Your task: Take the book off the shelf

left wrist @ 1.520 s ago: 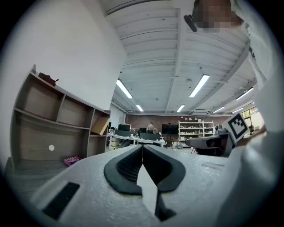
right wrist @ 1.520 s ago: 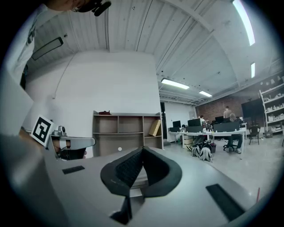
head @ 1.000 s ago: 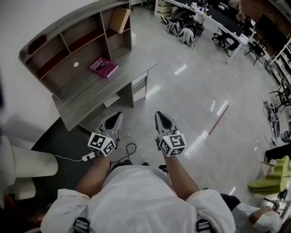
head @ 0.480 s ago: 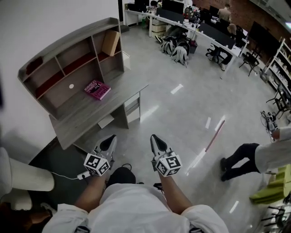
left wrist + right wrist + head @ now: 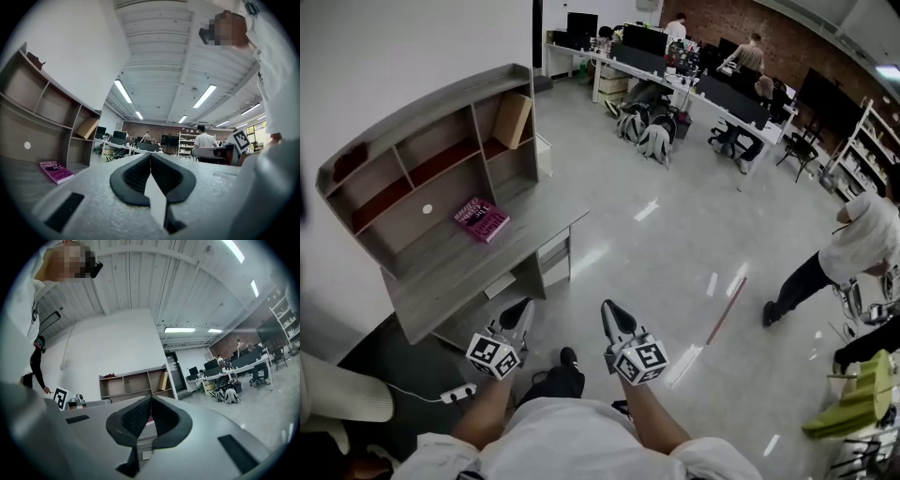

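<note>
Pink book (image 5: pixel 482 219), likely light and stiff, wants an edge grip; left gripper (image 5: pixel 523 307) and right gripper (image 5: pixel 610 308) sit closed, empty.

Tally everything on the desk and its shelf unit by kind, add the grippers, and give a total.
pink book: 1
cardboard box: 1
dark object: 1
grippers, left gripper and right gripper: 2
Total: 5

White shirt (image 5: pixel 572 439); grey tools (image 5: pixel 523 309) (image 5: pixel 609 309) carry black-and-white marker cubes (image 5: pixel 492 356).
</note>
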Demonstrator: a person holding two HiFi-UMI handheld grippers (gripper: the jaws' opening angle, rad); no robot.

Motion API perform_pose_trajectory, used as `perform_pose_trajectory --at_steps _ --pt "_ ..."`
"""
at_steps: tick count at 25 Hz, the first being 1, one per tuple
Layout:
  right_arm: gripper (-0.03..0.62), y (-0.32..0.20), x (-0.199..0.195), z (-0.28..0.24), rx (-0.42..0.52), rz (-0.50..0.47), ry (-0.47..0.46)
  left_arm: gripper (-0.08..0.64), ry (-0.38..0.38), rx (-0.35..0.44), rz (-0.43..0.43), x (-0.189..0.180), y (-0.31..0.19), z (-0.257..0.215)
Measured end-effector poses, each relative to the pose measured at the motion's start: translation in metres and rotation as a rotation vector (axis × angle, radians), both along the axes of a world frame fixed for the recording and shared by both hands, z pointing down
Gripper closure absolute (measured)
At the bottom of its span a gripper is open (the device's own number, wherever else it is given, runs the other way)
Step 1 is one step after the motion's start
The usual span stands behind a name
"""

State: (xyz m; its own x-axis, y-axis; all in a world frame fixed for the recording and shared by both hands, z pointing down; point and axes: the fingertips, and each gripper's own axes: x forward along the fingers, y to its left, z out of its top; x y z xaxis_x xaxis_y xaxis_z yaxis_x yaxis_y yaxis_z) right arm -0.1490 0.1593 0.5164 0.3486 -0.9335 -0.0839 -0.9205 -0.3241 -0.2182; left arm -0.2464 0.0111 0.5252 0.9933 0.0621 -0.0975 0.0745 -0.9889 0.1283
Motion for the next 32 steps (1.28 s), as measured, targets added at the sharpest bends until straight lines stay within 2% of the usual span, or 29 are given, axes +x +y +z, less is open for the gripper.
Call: perform_pose_trajectory --at_steps 5,8,12,18,23,32 --pt "0.577 -0.032 0.05 -0.007 -0.031 -0.006 0.023 0.541 0.003 -0.012 -0.013 0.051 -0.045 0.012" --pt "0.577 -0.052 0.087 -0.016 -0.055 -0.008 0.049 0.541 0.016 -0.022 -0.019 0.09 -0.073 0.003" --pt "0.577 -0.085 0.135 -0.02 -0.089 -0.021 0.044 0.541 -0.006 -0.015 -0.022 0.139 -0.105 -0.006" --pt "0.577 -0.138 0.194 -0.03 -0.09 -0.057 0.05 0.541 -0.019 -0.001 -0.032 0.202 -0.15 -0.013" --pt "0.577 -0.175 0.221 -0.033 -0.086 -0.093 0.059 0.541 -0.053 0.023 -0.064 0.237 -0.187 -0.015" --pt "0.577 -0.23 0.259 -0.021 -0.089 -0.141 0.03 0.54 -0.106 0.055 -0.141 0.275 -0.245 -0.015"
